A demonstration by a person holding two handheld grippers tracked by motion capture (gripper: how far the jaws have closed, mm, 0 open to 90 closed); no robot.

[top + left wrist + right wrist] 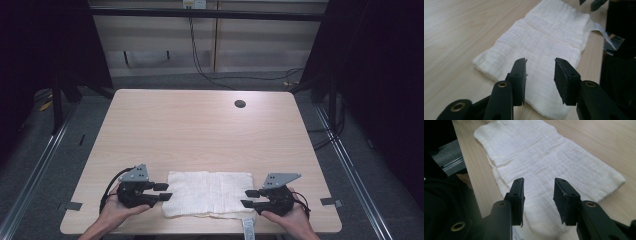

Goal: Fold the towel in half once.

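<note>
Meanwhile, a folded white cloth [209, 194] lies flat at the near edge of the wooden surface [200, 130], between two open claws.

Soft, light and limp, it would likely sag if lifted; the left claw [163, 192] and right claw [249, 198], both gripping nothing, sit at its short ends, the best holds.

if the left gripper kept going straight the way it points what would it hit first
Most likely the folded white cloth: the left gripper has open jaws aimed along it, tips over its near end. Height above it is unclear.
</note>
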